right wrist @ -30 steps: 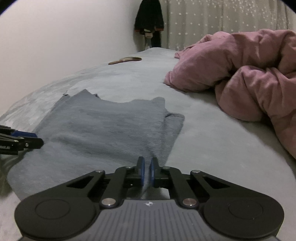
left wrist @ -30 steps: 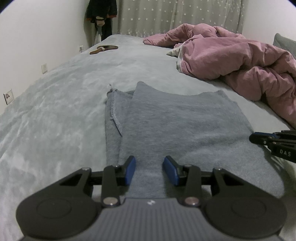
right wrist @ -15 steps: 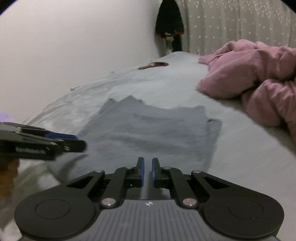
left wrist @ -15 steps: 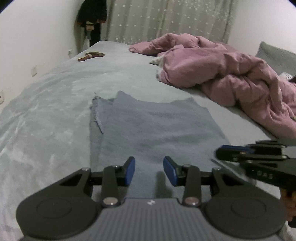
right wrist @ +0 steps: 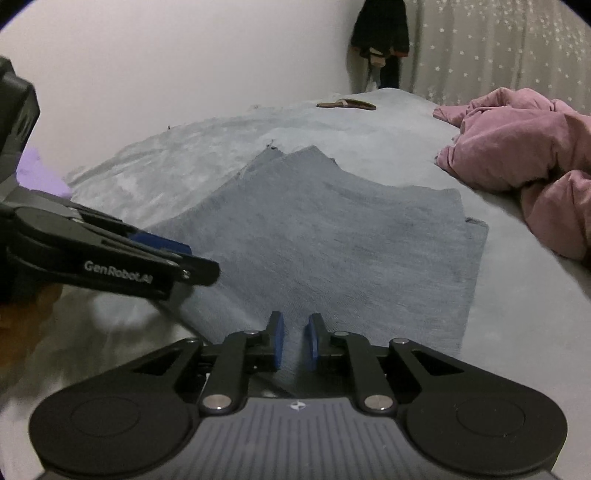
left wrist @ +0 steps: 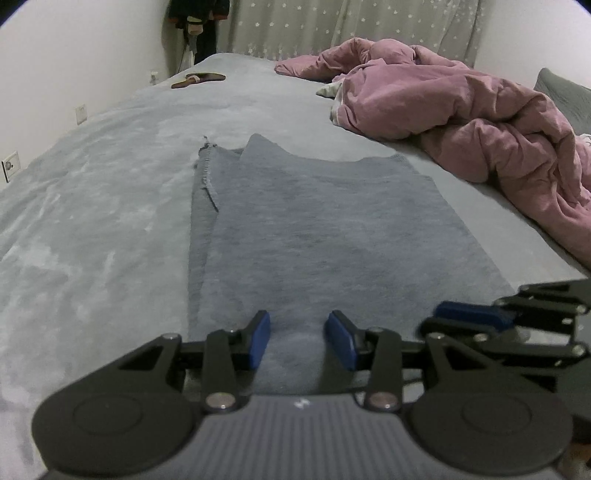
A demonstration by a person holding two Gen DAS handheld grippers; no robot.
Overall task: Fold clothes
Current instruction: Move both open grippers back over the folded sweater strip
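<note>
Left wrist view: left tool (left wrist: 297, 338) half-open, empty, over grey garment's (left wrist: 325, 229) near hem; right tool (right wrist: 294, 341) narrow, opening, empty; hem hidden beneath both.

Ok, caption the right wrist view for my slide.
Right tongs opening above the near edge of a partly folded grey sweater on the bed.

Wide bed (left wrist: 110, 206) under a pale grey plush cover, crumpled pink duvet (left wrist: 480, 122) at its far right, white wall (left wrist: 74, 55) with sockets (left wrist: 10, 167) on the left, star-patterned curtain (left wrist: 351, 26) behind, dark clothes (left wrist: 199, 14) hanging in the corner, dim indoor light
</note>
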